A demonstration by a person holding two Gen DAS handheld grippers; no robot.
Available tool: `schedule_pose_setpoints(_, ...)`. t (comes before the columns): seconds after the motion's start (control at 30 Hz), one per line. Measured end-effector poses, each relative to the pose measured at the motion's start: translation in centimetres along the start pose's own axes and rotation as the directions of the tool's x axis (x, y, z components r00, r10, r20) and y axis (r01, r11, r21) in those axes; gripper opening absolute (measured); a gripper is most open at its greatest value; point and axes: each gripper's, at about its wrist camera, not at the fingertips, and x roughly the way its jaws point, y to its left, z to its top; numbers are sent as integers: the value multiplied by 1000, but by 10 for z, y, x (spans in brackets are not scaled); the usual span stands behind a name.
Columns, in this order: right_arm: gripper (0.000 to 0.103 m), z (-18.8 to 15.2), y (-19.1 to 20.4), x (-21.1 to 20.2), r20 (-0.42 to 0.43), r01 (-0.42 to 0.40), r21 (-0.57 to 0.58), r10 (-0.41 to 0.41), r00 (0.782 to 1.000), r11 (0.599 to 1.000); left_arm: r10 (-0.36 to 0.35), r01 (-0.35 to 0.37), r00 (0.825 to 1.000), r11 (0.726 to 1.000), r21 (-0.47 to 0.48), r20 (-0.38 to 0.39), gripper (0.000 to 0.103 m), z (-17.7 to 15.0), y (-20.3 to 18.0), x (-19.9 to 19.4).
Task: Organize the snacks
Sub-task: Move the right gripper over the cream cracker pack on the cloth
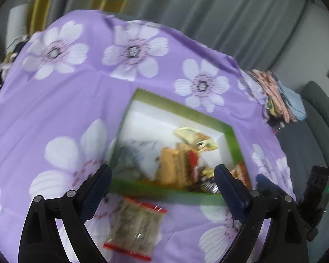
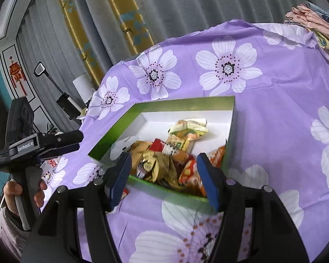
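Note:
A green-rimmed white box (image 1: 182,107) (image 2: 186,103) sits on the purple flowered cloth and holds several snack packets (image 1: 182,160) (image 2: 164,162). One clear packet with red ends (image 1: 136,225) lies on the cloth just in front of the box, between and below my left fingers. My left gripper (image 1: 164,175) is open and empty above it, at the box's near rim. My right gripper (image 2: 162,175) is open and empty, hovering over the box's near edge. The left gripper's body (image 2: 39,144) shows at the left of the right wrist view.
A pile of folded cloths (image 1: 278,96) (image 2: 313,24) lies at the table's far right corner. Grey curtains and a gold patterned drape (image 2: 129,22) hang behind. A dark sofa (image 1: 313,131) stands to the right. The cloth (image 2: 274,109) spreads right of the box.

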Motion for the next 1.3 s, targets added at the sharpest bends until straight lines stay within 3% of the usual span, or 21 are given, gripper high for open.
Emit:
schedule_pose_setpoints(0.23, 64, -22, 8, -12, -25, -15, 14, 16, 1000, 1000, 39, -40, 999, 995, -90, -15, 99, -29, 37, -16)
schedule_pose_setpoints(0.4, 64, -43, 24, -5, -83, -46, 2, 46, 995, 999, 3, -10, 999, 989, -151, -46, 99, -53, 57, -7)
schedule_pose_setpoints(0.53, 64, -58, 41, 11, -150, -72, -24, 68, 986, 997, 47, -57, 994, 993, -100, -103, 99, -64, 55, 3)
schedule_pose_setpoints(0.67, 64, -70, 58, 26, -190, -96, -49, 85, 978, 994, 9, -15, 993, 999, -49, -120, 99, -69, 50, 3)
schedule_pose_setpoints(0.83, 64, -81, 74, 41, -244, -125, -81, 102, 964, 989, 48, -41, 983, 998, 41, -179, 99, -77, 41, 14)
schedule_pose_setpoints(1.03, 65, -88, 89, 55, -290, -141, -126, 99, 952, 982, -14, 18, 974, 1000, 15, -226, 99, -80, 44, 27)
schedule_pose_setpoints(1.3, 64, -89, 103, 83, -351, -164, -154, 101, 931, 974, -148, 137, 961, 989, -62, -233, 99, -72, 49, 36)
